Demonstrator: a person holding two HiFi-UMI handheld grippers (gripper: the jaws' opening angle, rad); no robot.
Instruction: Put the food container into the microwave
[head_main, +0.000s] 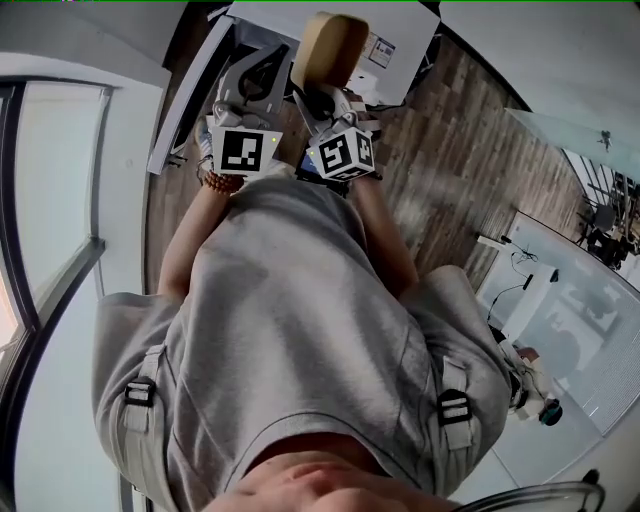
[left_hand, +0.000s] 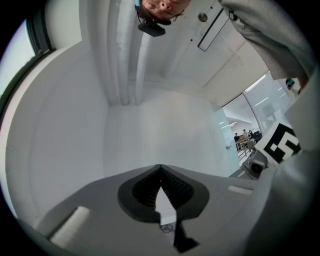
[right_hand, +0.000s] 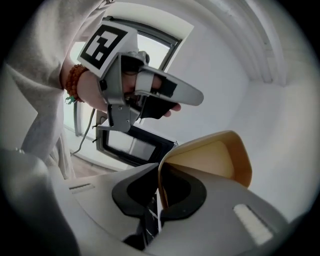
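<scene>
The food container (head_main: 331, 44) is a tan tub with rounded corners, held up in front of the person. My right gripper (head_main: 322, 92) is shut on its thin wall. In the right gripper view the container (right_hand: 215, 157) stands out to the right, its rim clamped in the right gripper (right_hand: 159, 175). My left gripper (head_main: 248, 75) hangs just left of it, shut on nothing. Its own view shows the left gripper (left_hand: 160, 169) against a bare white wall. A dark-framed microwave door (right_hand: 131, 146) with a window lies behind and below the left gripper (right_hand: 192, 96).
The person's grey shirt (head_main: 290, 330) fills the lower head view. A white surface (head_main: 400, 35) with a labelled box lies ahead, over a wooden floor (head_main: 450, 150). A white wall with a window frame (head_main: 40, 250) runs along the left, and white desks (head_main: 540, 280) stand at the right.
</scene>
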